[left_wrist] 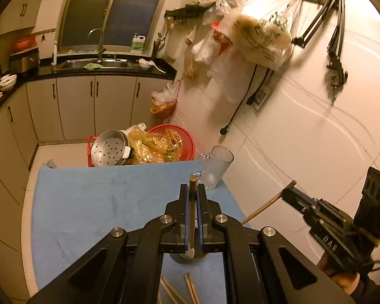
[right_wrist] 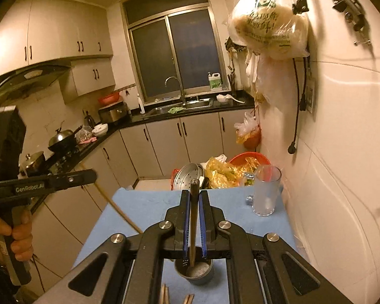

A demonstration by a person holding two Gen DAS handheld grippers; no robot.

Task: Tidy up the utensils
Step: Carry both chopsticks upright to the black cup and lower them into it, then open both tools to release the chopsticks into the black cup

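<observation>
a counter covered with a light blue cloth (left_wrist: 93,202) is filling the lower part of both views, standing against a white tiled wall (left_wrist: 304,131). at its far right corner a clear glass mug with a handle (right_wrist: 266,192) is standing upright. a small dark round metal cup (right_wrist: 193,273) is sitting on the cloth near the front edge, under the grippers. the black left gripper (left_wrist: 193,197) is pinching one brown wooden chopstick (left_wrist: 192,202) between its blue pads, closed tight on it, the stick lying along the fingers. the black right gripper (right_wrist: 194,202) is likewise clamped shut on a darker chopstick (right_wrist: 193,217), whose lower end is pointing into the cup. a few more loose wooden chopsticks (left_wrist: 190,288) are lying on the cloth just in front of the cup.
</observation>
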